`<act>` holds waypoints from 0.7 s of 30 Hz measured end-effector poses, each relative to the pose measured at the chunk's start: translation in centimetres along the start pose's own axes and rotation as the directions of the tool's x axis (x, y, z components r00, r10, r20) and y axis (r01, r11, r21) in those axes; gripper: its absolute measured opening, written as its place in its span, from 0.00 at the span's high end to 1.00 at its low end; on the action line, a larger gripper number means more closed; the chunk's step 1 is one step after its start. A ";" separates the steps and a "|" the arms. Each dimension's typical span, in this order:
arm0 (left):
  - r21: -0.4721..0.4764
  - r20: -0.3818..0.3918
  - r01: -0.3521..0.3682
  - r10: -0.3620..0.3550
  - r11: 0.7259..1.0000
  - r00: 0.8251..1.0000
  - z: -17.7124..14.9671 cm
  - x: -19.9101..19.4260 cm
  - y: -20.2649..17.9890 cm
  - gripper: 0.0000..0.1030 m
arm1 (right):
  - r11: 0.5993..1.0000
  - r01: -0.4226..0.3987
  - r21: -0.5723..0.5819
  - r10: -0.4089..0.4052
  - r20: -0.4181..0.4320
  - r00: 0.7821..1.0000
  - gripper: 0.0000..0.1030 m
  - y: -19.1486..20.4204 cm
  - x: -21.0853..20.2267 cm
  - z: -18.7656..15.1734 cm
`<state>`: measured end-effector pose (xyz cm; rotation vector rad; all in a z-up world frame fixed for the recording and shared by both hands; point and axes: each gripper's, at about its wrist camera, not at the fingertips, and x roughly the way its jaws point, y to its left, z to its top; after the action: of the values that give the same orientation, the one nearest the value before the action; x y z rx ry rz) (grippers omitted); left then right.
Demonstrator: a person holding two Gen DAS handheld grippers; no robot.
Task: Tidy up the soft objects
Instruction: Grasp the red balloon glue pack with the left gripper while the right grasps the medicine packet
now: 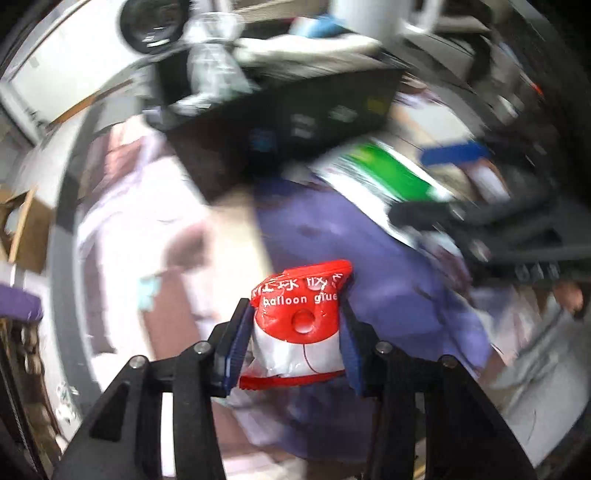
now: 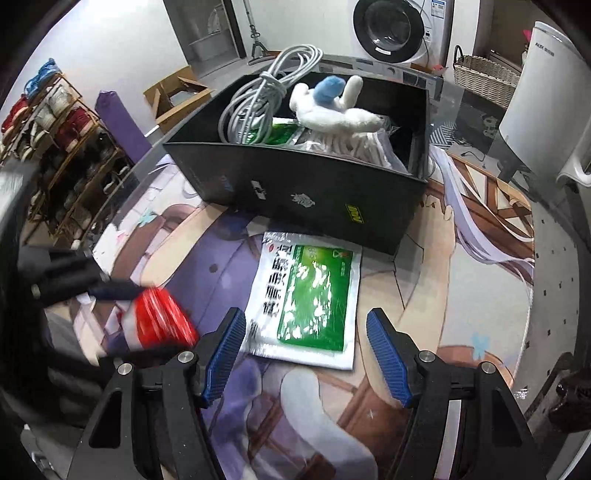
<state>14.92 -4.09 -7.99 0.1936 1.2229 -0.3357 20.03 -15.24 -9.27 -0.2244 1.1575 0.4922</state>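
My left gripper (image 1: 295, 306) is shut on a red and white "balloon glue" packet (image 1: 300, 325) and holds it above the printed mat; it shows blurred in the right wrist view (image 2: 160, 321). My right gripper (image 2: 306, 325) is open and empty, hovering just above a green and white packet (image 2: 308, 295) that lies flat on the mat in front of the black box (image 2: 314, 192). The same green packet shows in the left wrist view (image 1: 384, 177). The box holds a coiled grey cable (image 2: 258, 99), a white plush toy (image 2: 336, 107) and bagged items.
The printed mat (image 2: 461, 258) covers a round glass table. A shoe rack (image 2: 62, 147), a cardboard box (image 2: 177, 96), a washing machine (image 2: 391, 33), a wicker basket (image 2: 484, 77) and a white appliance (image 2: 546, 92) stand around it.
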 end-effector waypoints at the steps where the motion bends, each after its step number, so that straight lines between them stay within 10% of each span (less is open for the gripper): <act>1: -0.023 0.007 -0.020 0.020 1.000 1.000 0.3 0.0 0.6 0.58 | 1.000 0.004 0.002 -0.004 -0.006 1.000 0.32 0.2 0.4 0.3; 11: -0.062 0.017 -0.015 0.016 0.998 1.000 0.8 0.1 0.5 0.48 | 0.993 0.094 -0.073 -0.095 -0.016 0.995 0.18 2.5 3.1 1.9; 16: -0.045 0.011 -0.006 0.006 0.999 1.000 0.1 0.0 -0.4 0.45 | 0.991 0.067 -0.112 -0.067 0.000 0.998 0.54 2.6 2.3 1.5; 21: -0.044 0.010 0.001 -0.001 0.999 1.000 0.8 0.3 -0.3 0.56 | 0.989 0.046 -0.141 -0.046 0.009 0.999 0.67 2.5 1.9 1.0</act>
<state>15.60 -4.64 -8.05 0.1538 1.2198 -0.3100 20.17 -12.15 -10.41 -0.3714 1.1103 0.5344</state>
